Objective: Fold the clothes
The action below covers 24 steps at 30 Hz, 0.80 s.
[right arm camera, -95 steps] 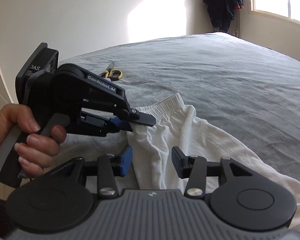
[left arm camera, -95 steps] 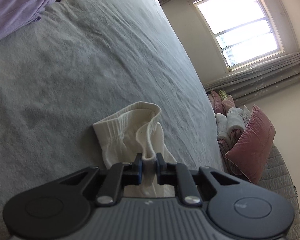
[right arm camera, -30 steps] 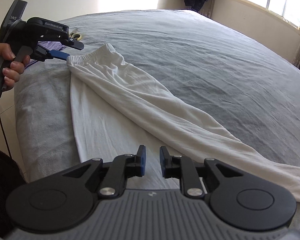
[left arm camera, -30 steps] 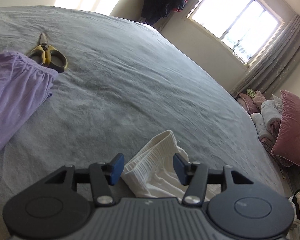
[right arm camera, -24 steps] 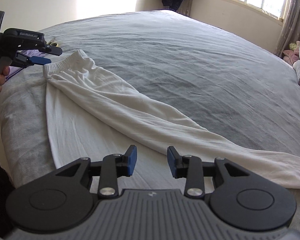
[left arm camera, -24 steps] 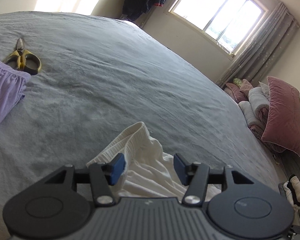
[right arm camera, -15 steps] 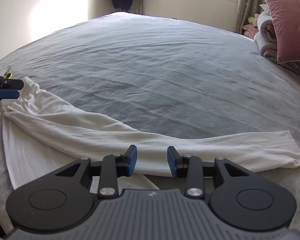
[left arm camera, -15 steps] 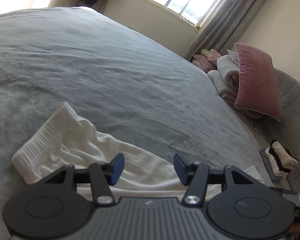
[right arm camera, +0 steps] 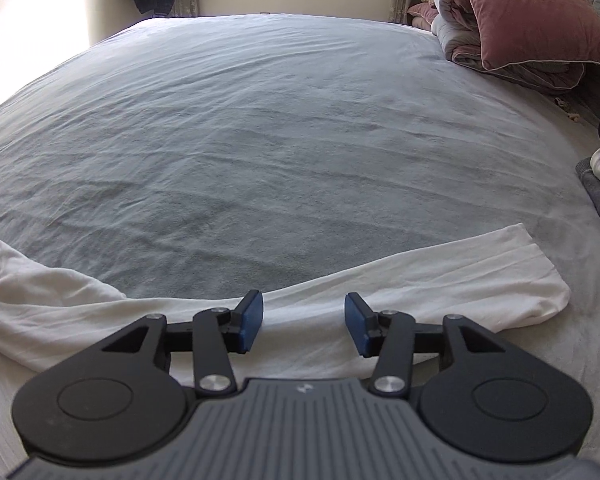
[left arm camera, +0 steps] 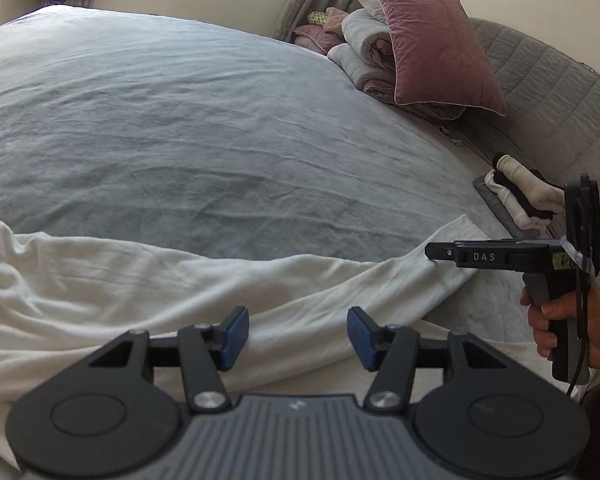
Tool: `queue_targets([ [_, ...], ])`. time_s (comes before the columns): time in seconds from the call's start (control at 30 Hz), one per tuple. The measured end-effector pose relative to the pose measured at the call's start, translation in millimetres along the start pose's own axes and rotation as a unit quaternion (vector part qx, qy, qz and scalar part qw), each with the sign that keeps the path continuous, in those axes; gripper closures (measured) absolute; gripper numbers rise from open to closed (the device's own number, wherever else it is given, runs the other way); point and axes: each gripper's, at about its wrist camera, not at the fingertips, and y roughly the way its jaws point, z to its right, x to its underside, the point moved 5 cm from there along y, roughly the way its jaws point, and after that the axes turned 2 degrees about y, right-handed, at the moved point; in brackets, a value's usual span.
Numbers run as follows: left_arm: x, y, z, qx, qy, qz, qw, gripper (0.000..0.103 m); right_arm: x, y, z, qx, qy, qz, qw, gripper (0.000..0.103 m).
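The trousers [left arm camera: 204,292] are plain white. The bed [left arm camera: 180,120] wears a plain grey cover. Both grippers are black with ribbed grey bodies; their fingers [right arm camera: 250,322] carry blue pads. The pillow [left arm camera: 436,44] is dusky pink with pale piping. The headboard [left arm camera: 548,92] is quilted grey. The folded stack [left arm camera: 520,196] mixes white and black.

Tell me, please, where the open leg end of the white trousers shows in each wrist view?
Left wrist: the leg end lies right of centre, by the right gripper.
Right wrist: the leg end lies at lower right.
Shared landmark: the pink cushion, upper right.
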Motion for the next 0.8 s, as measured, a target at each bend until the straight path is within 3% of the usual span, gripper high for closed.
queue_targets([
  [0.13,3,12,4,-0.002,0.005,-0.015,0.9999,0.047,3,13,12,0.017,0.008,-0.011,1.000,0.048],
  [0.27,5,16,5,-0.004,0.006,-0.019,0.9998,0.047,10,15,19,0.006,0.026,0.007,1.000,0.049],
  [0.37,6,17,6,-0.005,0.009,-0.018,0.9998,0.047,14,12,19,0.011,0.024,0.022,0.999,0.062],
  [0.43,6,17,7,-0.007,0.013,-0.018,0.9997,0.047,16,9,19,0.016,0.021,0.027,0.999,0.089],
  [0.5,7,16,8,-0.009,0.018,-0.017,0.9997,0.047,17,6,20,0.018,0.020,0.031,0.999,0.100],
  [0.8,12,11,16,-0.021,0.058,-0.004,0.9981,0.051,15,-40,30,0.017,0.023,0.088,0.996,0.103],
])
